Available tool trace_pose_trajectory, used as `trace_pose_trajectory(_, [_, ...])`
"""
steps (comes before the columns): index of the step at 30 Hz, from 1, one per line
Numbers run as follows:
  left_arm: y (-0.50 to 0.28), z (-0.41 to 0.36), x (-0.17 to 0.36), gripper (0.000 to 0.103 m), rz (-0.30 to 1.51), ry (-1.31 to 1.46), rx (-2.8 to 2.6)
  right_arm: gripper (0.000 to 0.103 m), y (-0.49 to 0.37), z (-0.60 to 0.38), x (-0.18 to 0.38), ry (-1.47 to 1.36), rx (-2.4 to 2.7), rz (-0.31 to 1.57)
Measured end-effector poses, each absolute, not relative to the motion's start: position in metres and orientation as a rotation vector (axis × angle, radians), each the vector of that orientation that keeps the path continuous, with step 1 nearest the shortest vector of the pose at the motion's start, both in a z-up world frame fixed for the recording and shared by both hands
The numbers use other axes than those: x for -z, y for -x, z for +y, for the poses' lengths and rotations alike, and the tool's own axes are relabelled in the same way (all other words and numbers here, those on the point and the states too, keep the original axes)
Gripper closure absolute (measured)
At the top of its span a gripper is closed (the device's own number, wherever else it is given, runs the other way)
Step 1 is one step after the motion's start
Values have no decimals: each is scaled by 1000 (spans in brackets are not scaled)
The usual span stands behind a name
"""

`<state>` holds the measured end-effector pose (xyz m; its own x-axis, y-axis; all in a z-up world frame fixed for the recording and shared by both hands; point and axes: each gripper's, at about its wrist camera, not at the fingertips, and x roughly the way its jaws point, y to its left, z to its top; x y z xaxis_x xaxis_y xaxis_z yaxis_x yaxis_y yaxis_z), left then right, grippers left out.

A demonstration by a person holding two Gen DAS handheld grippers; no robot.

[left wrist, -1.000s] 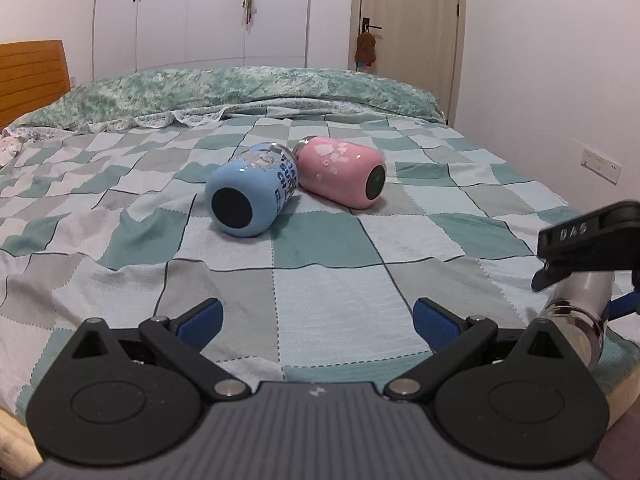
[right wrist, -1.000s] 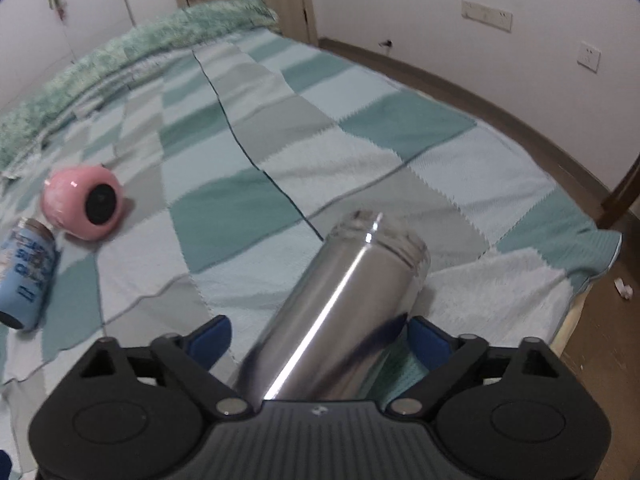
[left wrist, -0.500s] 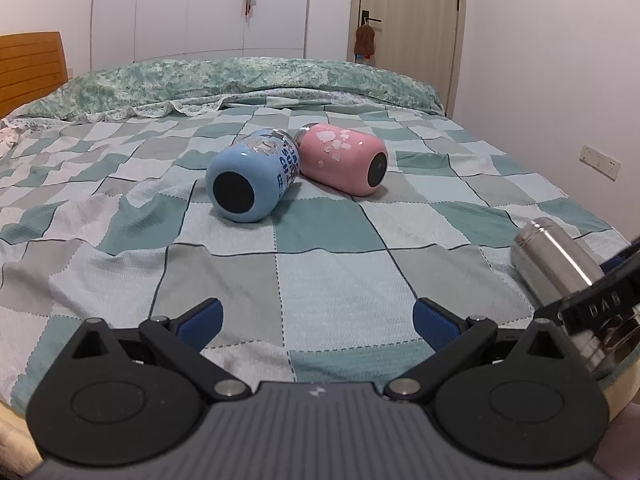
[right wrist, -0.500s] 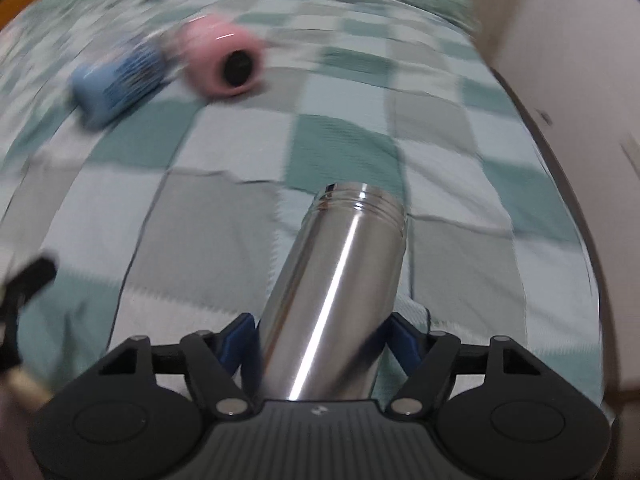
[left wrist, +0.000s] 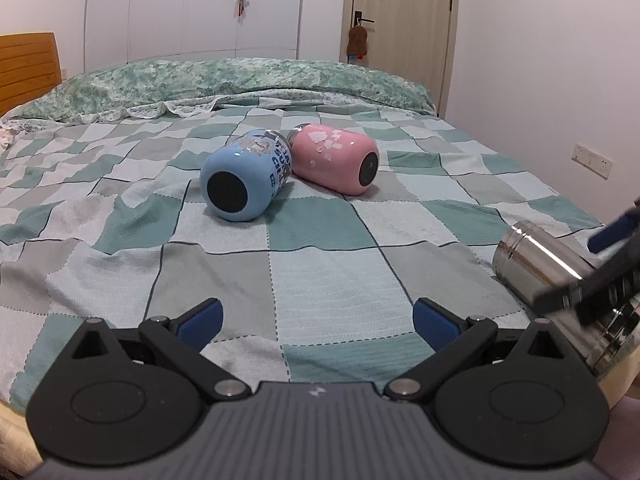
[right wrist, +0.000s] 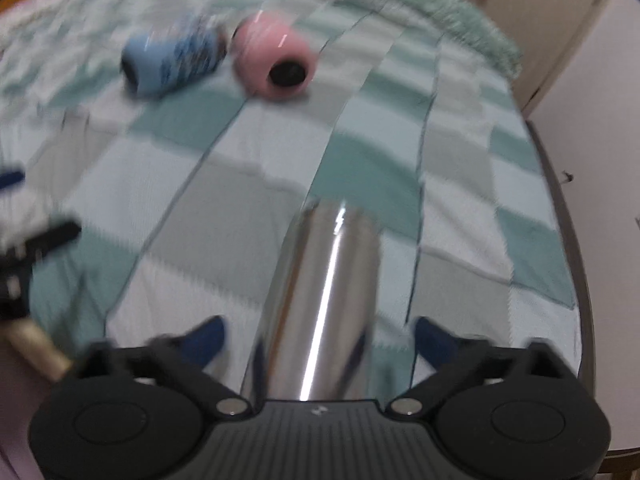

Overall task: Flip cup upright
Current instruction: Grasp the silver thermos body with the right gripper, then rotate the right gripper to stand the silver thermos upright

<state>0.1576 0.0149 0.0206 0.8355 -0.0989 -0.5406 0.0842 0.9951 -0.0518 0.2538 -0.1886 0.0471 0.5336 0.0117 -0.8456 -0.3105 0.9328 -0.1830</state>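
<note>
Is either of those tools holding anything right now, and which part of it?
The right tool has the steel cup between its fingers at mid-body, but blur hides whether they actually grip it. The left tool is open and empty.

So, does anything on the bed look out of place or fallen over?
Yes. The blue cup and the pink cup lie on their sides on the checked bedspread, touching each other. The steel cup is tilted too, between the right gripper fingers. No spill shows.
</note>
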Motion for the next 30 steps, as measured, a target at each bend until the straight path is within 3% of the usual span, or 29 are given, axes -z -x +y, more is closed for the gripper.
trace_pose_trajectory(7, [-157,10,-24,0,573,19,94,0,-284,-195,-48,215,-162,1055])
trace_pose_trajectory(9, [-157,9,-25,0,573,17,96,7,-294,-196,-42,182,-156,1092])
trace_pose_trajectory(14, [-159,6,-25,0,572,15,109,41,-306,-200,-29,141,-141,1161])
trace_pose_trajectory(17, [-160,4,-24,0,571,15,116,42,-301,-205,-31,106,-151,1135])
trace_pose_trajectory(23, [-159,-2,-28,0,563,11,126,42,-267,-225,-54,38,-189,904])
trace_pose_trajectory(30, [-160,-14,-37,0,542,9,144,42,-219,-267,-77,-19,-156,499])
